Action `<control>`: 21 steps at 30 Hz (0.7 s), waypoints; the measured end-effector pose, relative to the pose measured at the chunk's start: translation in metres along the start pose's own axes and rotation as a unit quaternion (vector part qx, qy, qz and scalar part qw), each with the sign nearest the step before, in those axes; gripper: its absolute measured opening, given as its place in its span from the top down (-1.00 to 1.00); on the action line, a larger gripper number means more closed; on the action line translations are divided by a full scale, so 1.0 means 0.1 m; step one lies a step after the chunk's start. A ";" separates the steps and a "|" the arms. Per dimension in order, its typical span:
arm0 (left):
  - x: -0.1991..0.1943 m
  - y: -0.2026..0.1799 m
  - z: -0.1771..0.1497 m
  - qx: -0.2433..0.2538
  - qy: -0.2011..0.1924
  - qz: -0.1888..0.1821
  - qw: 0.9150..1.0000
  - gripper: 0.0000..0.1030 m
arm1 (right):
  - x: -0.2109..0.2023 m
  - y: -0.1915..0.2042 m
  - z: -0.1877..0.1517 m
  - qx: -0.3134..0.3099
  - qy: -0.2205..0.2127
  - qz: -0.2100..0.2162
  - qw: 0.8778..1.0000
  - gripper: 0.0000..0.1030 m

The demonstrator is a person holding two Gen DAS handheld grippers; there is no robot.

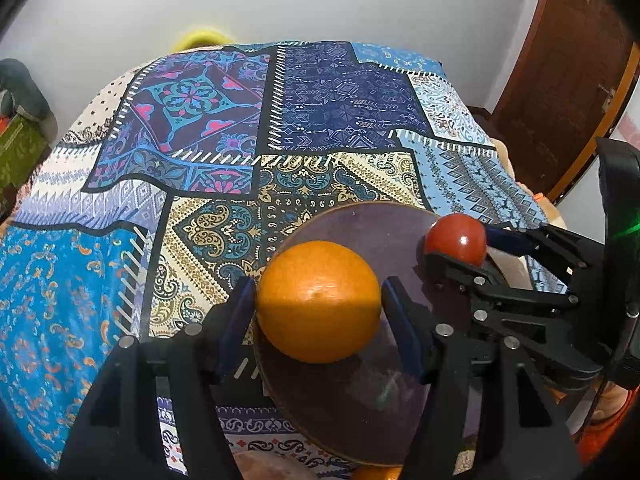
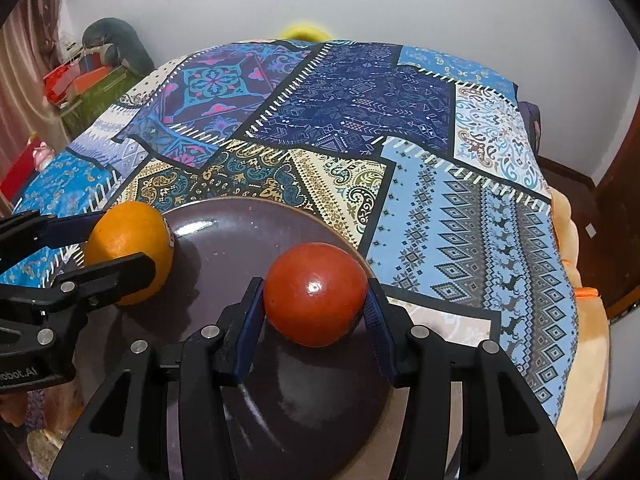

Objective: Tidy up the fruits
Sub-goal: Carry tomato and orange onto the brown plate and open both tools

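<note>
My left gripper (image 1: 319, 300) is shut on an orange (image 1: 318, 300) and holds it over the left part of a dark brown plate (image 1: 372, 404). My right gripper (image 2: 316, 300) is shut on a red tomato (image 2: 316, 294) over the same plate (image 2: 248, 236). In the left wrist view the tomato (image 1: 456, 240) shows at the plate's right rim, held by the right gripper (image 1: 460, 248). In the right wrist view the orange (image 2: 128, 248) shows at the plate's left rim between the left gripper's fingers (image 2: 116, 270).
The plate lies on a bed covered with a blue patchwork-patterned cloth (image 1: 320, 112). A white wall (image 1: 320, 0) is behind it and a brown door (image 1: 568, 80) stands at the right. Clutter (image 2: 92, 76) sits at the far left.
</note>
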State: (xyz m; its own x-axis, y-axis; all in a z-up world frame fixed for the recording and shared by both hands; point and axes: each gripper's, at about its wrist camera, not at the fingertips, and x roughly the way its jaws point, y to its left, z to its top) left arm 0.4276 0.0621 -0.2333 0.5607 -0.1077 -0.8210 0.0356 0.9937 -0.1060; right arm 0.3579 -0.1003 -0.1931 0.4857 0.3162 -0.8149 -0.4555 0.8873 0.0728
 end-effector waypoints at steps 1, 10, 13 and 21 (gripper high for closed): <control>-0.01 0.01 0.00 -0.005 0.000 -0.005 1.000 -0.28 | -0.03 0.00 0.00 -0.001 -0.005 -0.008 1.000 -0.06; -0.36 0.04 -0.06 -0.017 -0.018 0.002 1.000 -0.28 | -0.37 0.03 -0.05 0.000 -0.041 -0.034 0.999 -0.31; -0.54 0.03 -0.10 -0.017 -0.029 0.008 0.999 -0.28 | -0.58 0.09 -0.09 -0.005 -0.058 -0.039 0.998 -0.31; -1.11 0.01 -0.29 -0.009 -0.063 0.031 0.998 -0.28 | -1.07 0.31 -0.26 -0.024 -0.090 -0.044 0.995 -0.31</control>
State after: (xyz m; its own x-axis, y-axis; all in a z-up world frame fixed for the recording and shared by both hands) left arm 0.3411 0.0742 -0.1583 0.6608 -0.0413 -0.7494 -0.0156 0.9975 -0.0687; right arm 0.2725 -0.1149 -0.1183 0.6495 0.2968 -0.7001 -0.4378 0.8987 -0.0251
